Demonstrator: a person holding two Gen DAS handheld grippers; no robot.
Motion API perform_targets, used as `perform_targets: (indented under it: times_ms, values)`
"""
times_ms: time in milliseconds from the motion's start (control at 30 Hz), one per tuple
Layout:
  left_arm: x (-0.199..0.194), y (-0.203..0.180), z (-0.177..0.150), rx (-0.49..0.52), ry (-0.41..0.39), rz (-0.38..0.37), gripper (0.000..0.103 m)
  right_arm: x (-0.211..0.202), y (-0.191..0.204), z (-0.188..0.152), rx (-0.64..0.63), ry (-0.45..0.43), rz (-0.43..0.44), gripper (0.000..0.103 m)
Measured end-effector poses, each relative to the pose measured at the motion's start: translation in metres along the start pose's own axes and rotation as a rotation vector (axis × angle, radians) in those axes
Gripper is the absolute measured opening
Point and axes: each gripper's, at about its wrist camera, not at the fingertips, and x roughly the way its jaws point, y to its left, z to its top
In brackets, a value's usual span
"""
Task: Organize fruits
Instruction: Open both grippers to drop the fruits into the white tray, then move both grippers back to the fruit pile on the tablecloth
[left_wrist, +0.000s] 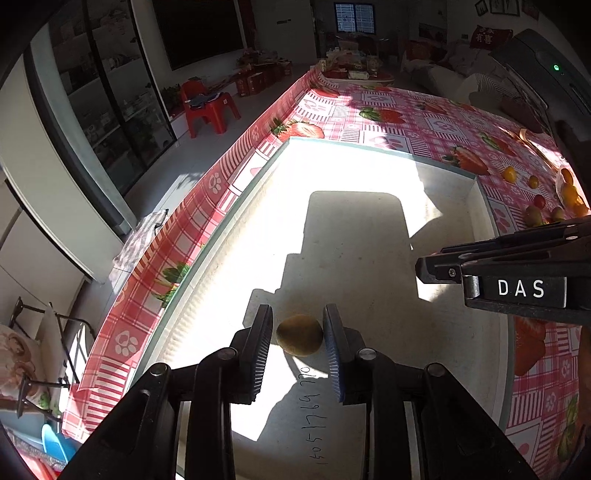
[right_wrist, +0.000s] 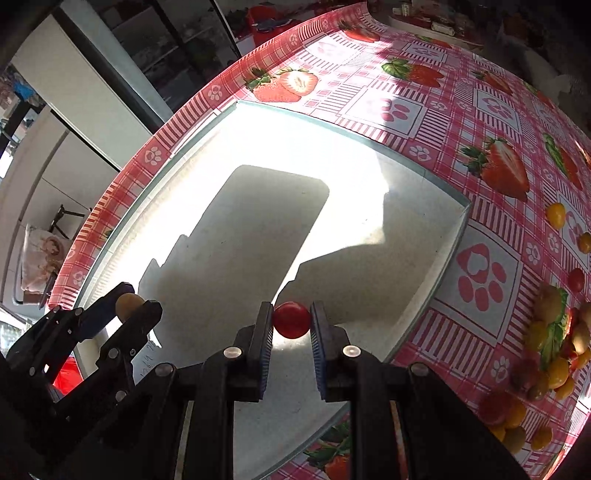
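My left gripper (left_wrist: 298, 325) has its fingers close around a small yellow-green fruit (left_wrist: 300, 335) over the white tray (left_wrist: 369, 173); a thin gap shows on the left side. It also shows in the right wrist view (right_wrist: 135, 304), with the same fruit (right_wrist: 128, 305) between its tips. My right gripper (right_wrist: 291, 314) is shut on a small red tomato (right_wrist: 291, 319) above the tray (right_wrist: 424, 177). Its body enters the left wrist view from the right (left_wrist: 517, 273). Loose small fruits, yellow, red and green (right_wrist: 554, 354), lie on the cloth right of the tray.
A pink strawberry-print tablecloth (right_wrist: 424, 99) covers the table. The table edge runs along the left, with floor and a red plastic stool (left_wrist: 210, 107) beyond. Clutter stands at the table's far end (left_wrist: 351, 70). Strong sun and shadows fall on the tray.
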Motion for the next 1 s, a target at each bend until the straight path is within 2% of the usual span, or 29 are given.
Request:
perform_targets:
  times_ms: [33,67,100,167,233,367,500,767,1000]
  values:
    - [-0.001,0.000,-0.001,-0.001,-0.011,0.012,0.076,0.001,0.000,0.001,-0.001,0.002,0.007,0.027]
    - [-0.004,0.000,-0.002,-0.005,-0.033,0.022,0.083,0.001,0.000,0.002,-0.002,0.002,0.012,0.036]
    - [-0.009,0.000,-0.003,-0.007,-0.060,0.023,0.084,-0.001,0.001,0.002,-0.004,-0.002,0.007,0.043]
    - [-0.013,-0.001,-0.003,0.002,-0.064,0.010,0.084,-0.009,0.003,0.004,-0.012,-0.032,-0.015,0.065]
    - [-0.016,-0.002,-0.003,0.009,-0.060,0.003,0.084,-0.021,0.003,0.004,-0.016,-0.066,-0.017,0.074]
    - [-0.025,-0.005,-0.005,0.007,-0.065,-0.009,0.084,-0.048,-0.007,-0.003,0.013,-0.126,-0.001,0.079]
    - [-0.040,-0.017,-0.008,0.028,-0.082,-0.029,0.084,-0.073,-0.029,-0.023,0.055,-0.168,-0.018,0.079]
    - [-0.069,-0.062,-0.014,0.107,-0.112,-0.098,0.084,-0.104,-0.087,-0.096,0.183,-0.171,-0.077,0.079]
    - [-0.087,-0.110,-0.018,0.188,-0.124,-0.157,0.084,-0.117,-0.121,-0.156,0.239,-0.159,-0.164,0.079]
